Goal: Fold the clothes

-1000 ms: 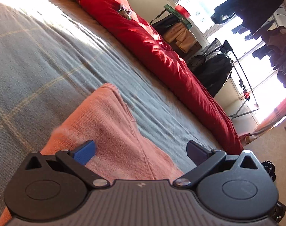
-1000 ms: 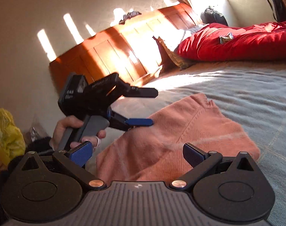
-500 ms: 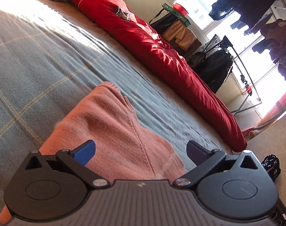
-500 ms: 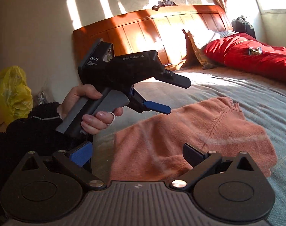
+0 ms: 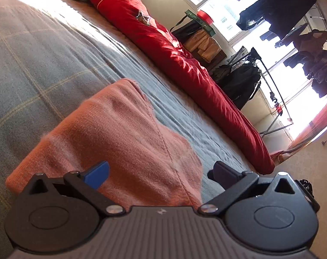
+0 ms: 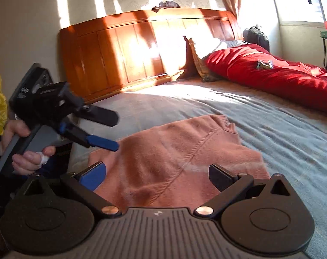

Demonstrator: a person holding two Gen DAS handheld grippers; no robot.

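Observation:
A folded salmon-pink knit garment [image 5: 124, 133] [image 6: 180, 151] lies on the grey checked bedspread [image 5: 34, 54] [image 6: 271, 125]. My left gripper [image 5: 161, 172] hangs open just above the garment's near edge, with nothing between its fingers. In the right wrist view that left gripper [image 6: 114, 131] appears at the left, held by a hand [image 6: 23, 151], its fingers spread over the garment's left edge. My right gripper [image 6: 157, 172] is open too, low over the garment's near side and holding nothing.
A red duvet [image 5: 185, 60] [image 6: 282, 73] lies bunched along the far side of the bed. A wooden headboard [image 6: 141, 47] and a pillow [image 6: 197, 58] stand at the head. Dark clothes on a rack [image 5: 292, 21] and bags [image 5: 243, 82] stand by the window.
Both grippers have shifted while staying open. The left one dropped lower toward the garment's left edge, and more of the garment shows in its view. The garment has not moved.

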